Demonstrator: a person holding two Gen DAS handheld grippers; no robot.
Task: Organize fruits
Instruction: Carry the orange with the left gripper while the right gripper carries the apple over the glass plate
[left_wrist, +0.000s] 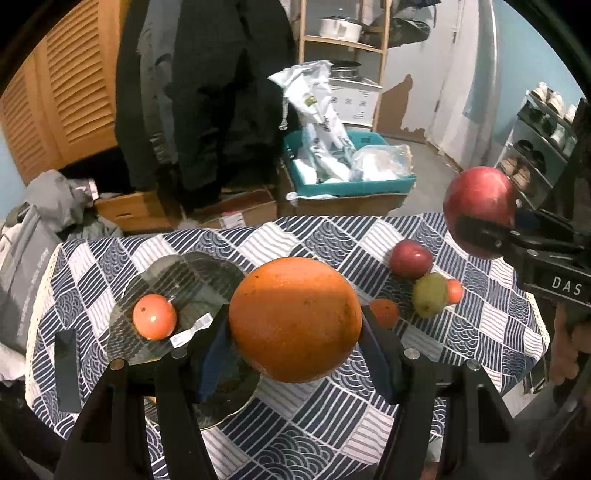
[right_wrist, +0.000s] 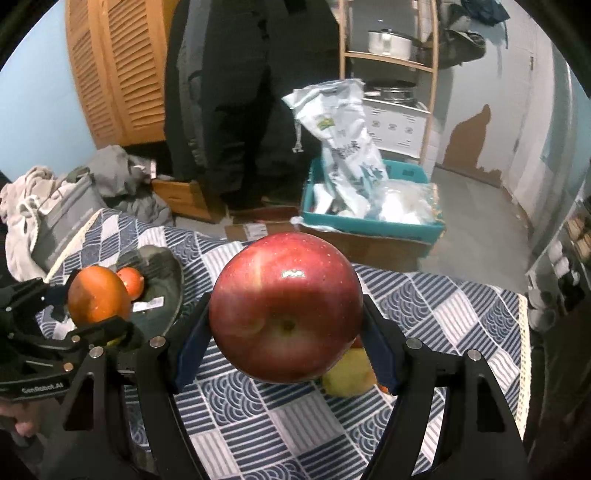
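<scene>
You hold an orange (left_wrist: 294, 319) clamped in the left gripper (left_wrist: 295, 325) and an apple (right_wrist: 285, 311) in the right gripper (right_wrist: 286, 325), both above the table (left_wrist: 480, 343). Lower each gently onto the glass plate (left_wrist: 184, 280) beside the small orange (left_wrist: 154, 316).

My red apple (right_wrist: 286, 308) hides most of the yellowish fruit (right_wrist: 349, 373) just behind my claw; perhaps a pear.

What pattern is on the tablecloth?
The tablecloth has a navy and white patchwork of stripes and wave arcs, clearest in the left wrist view.
</scene>
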